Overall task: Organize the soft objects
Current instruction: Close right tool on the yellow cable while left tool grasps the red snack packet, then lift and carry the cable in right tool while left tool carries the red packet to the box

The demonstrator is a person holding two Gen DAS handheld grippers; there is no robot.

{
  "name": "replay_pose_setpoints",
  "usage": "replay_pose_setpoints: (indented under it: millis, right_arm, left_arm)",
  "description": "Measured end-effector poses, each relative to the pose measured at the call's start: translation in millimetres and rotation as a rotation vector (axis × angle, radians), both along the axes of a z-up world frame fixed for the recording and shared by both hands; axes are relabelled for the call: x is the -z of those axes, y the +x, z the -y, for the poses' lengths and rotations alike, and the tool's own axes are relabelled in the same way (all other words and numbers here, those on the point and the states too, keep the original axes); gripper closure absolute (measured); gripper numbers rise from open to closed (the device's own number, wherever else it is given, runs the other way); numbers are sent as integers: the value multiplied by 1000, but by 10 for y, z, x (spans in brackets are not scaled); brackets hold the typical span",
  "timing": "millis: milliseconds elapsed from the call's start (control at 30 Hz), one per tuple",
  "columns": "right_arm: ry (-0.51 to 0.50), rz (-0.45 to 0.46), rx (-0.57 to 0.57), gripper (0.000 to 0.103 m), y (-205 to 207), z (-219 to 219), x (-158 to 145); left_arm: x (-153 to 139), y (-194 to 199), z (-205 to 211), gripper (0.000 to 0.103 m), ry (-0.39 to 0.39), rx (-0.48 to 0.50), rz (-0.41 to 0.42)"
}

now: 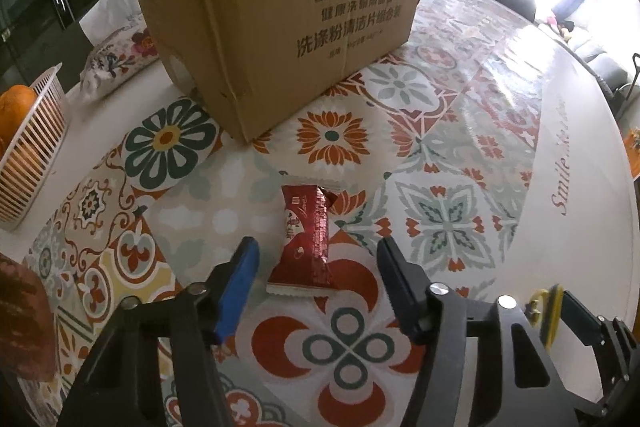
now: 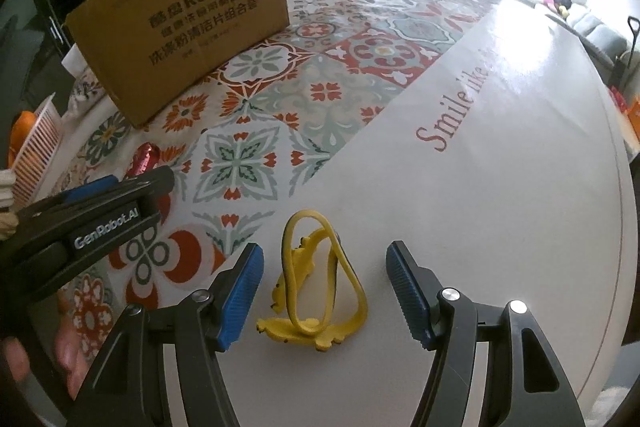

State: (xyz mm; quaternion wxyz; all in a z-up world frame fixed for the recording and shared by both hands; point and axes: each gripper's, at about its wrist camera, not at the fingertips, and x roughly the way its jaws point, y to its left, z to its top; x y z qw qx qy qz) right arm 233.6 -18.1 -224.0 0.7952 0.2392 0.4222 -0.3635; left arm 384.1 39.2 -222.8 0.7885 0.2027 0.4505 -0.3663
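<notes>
A red snack packet (image 1: 306,239) lies flat on the patterned tablecloth (image 1: 440,211). My left gripper (image 1: 318,247) is open, one finger on each side of the packet, and neither blue pad touches it. In the right wrist view a yellow soft looped toy (image 2: 320,283) stands on the white part of the cloth. My right gripper (image 2: 325,251) is open around it, with gaps on both sides. The left gripper (image 2: 132,183) shows at that view's left edge, with the red packet (image 2: 144,159) just beyond it.
A brown cardboard box (image 1: 280,19) stands at the far side of the table, its top open. At the left stands a white slatted basket (image 1: 32,155) of oranges, with a floral cushion (image 1: 116,59) behind it. A hand (image 2: 68,355) shows at the lower left.
</notes>
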Motion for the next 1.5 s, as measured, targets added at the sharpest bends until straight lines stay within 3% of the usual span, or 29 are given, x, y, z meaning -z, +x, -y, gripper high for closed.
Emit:
replay_pose_setpoints:
  millis: [167,233,333,700,933,1167,1500]
  right_arm:
    - [-43,-38,-37,42,57,-30,11]
    - [-45,-36,-69,55,73,-29,1]
    - [-41,-33,-123,64,95,-19,-13]
    - [27,-10,-291,75,44,159,-39]
    - [-17,43,-400,75,8,192,-240]
    - [-50,98,-503,75,16,268,-482]
    - [-68,164,-663,75,12,518,-819]
  left_arm:
    - [64,29,56,52,7,5,-5]
    - [60,27,65,59,3,2,-4]
    - [54,23,86,75,-1,4,-5]
    - [-45,-145,-26,78,-13,-29,-24]
    - [-214,-310,-191,78,-37,-96,-17]
    - [-382,-451,-336,79,-73,-223,-47]
    - [-766,-780,-393,79,-94,-420,-7]
